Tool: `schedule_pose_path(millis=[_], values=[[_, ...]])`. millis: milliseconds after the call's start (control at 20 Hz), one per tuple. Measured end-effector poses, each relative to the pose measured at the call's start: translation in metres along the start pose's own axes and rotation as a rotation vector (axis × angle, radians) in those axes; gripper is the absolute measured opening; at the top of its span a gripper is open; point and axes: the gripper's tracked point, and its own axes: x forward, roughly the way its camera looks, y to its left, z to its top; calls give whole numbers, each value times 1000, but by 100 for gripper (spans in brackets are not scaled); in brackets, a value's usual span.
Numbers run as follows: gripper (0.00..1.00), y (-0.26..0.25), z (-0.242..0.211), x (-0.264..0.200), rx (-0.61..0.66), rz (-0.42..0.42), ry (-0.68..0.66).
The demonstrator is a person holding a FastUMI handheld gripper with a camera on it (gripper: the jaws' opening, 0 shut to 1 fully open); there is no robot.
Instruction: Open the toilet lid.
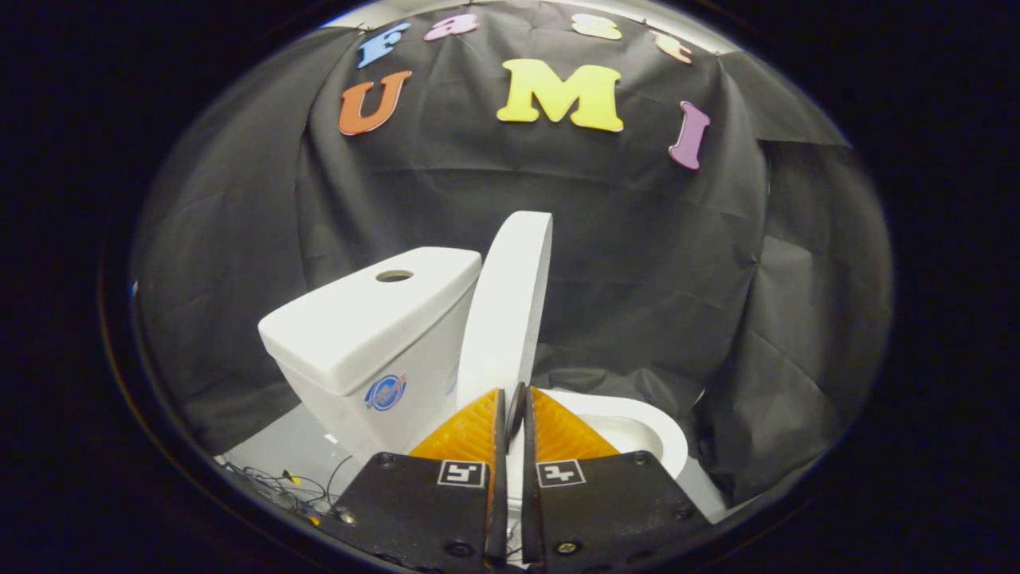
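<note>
Jaws nearly together, only a thin slit between the two fingers [470, 430]; gripper [514, 402] points at the base of the toilet lid [510, 303]. Whether the fingers pinch anything can't be told — a thin dark sliver sits in the slit at the tips, right where the lid's lower edge meets them, too small to read.

Lid: white, stands up on edge, close to vertical, leaning slightly back toward the tank [374, 327]. Seen almost edge-on, just ahead of the fingertips and rising above them. Lid is raised off the bowl, not lying flat.

Bowl [637, 430]: white, open, rim curves out to the right of the fingers and beyond them; inside of the bowl partly visible, rest hidden by the right finger.

Tank: white, left of the lid, touching or just beside it, can't tell which. Tank top has a round hole [394, 276] near its middle. Round blue sticker [386, 392] on the tank's front face, low down.

Floor [295, 454]: light grey patch left of the toilet, below the tank. Thin loose wires [295, 482] lie on it near the left finger's base.

Black cloth [653, 271] hangs behind and around the toilet, creased, draping down to the floor on the right.
</note>
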Motion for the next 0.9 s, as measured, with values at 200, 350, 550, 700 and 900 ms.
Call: schedule_pose_path(millis=[200,350,550,700,900], values=[[10,21,3,5,-54,16,-6],[11,37,2,9,-88,37,3],[10,47,3,12,-136,23,6],[12,46,2,11,-180,4,1],[20,46,-3,9,-191,40,11]])
